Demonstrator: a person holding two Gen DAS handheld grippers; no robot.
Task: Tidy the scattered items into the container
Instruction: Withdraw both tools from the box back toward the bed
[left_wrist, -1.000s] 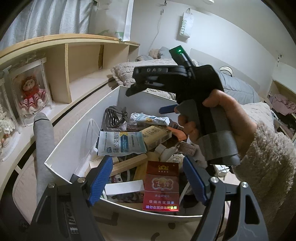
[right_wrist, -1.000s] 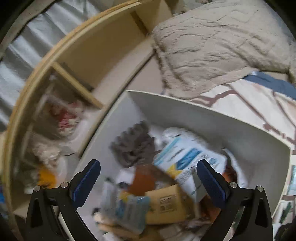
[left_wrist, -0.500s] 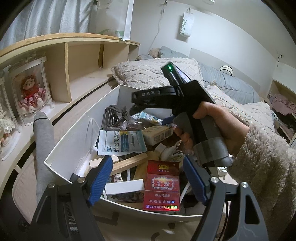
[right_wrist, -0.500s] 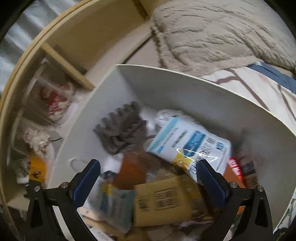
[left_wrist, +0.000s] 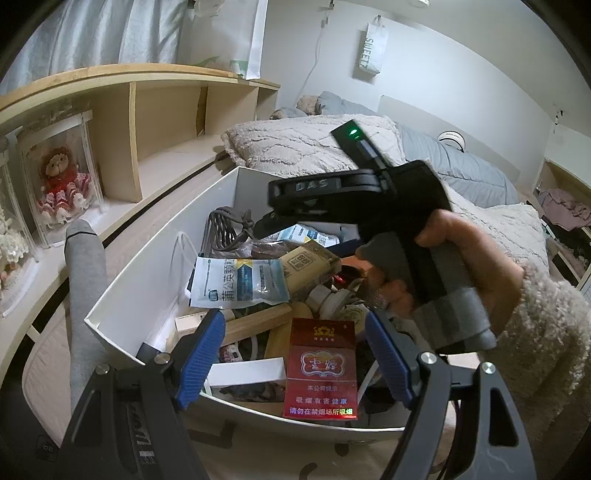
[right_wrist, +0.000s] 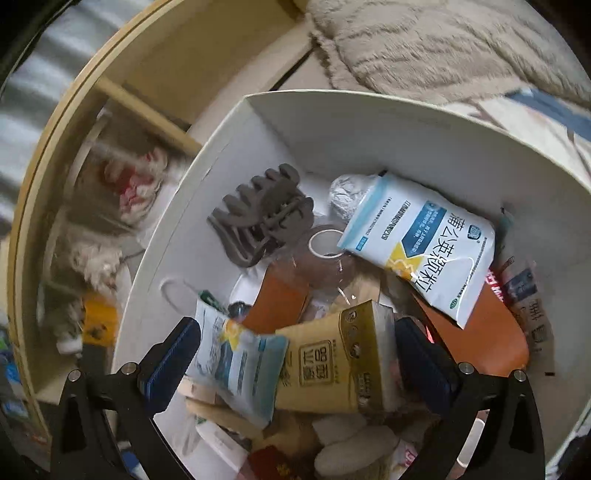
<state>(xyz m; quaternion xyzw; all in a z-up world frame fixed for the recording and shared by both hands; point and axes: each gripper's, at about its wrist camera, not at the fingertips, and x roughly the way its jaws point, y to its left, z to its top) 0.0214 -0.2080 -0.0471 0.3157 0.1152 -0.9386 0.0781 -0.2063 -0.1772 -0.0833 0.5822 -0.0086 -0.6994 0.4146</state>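
Wall bag (left_wrist: 372, 50) reads "SWEET"; claw body "DAS".

The white container (right_wrist: 369, 122) stands open and crowded with items. A brown hair claw (right_wrist: 258, 218) lies near its far corner, beside a white-and-blue sachet (right_wrist: 421, 243). A red cigarette pack (left_wrist: 321, 369) leans at the near wall.

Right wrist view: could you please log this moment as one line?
right tongs: open, empty | over: tan carton | white box: full | left tongs: open, empty

two sachets (right_wrist: 421, 247), one hair claw (right_wrist: 258, 218)
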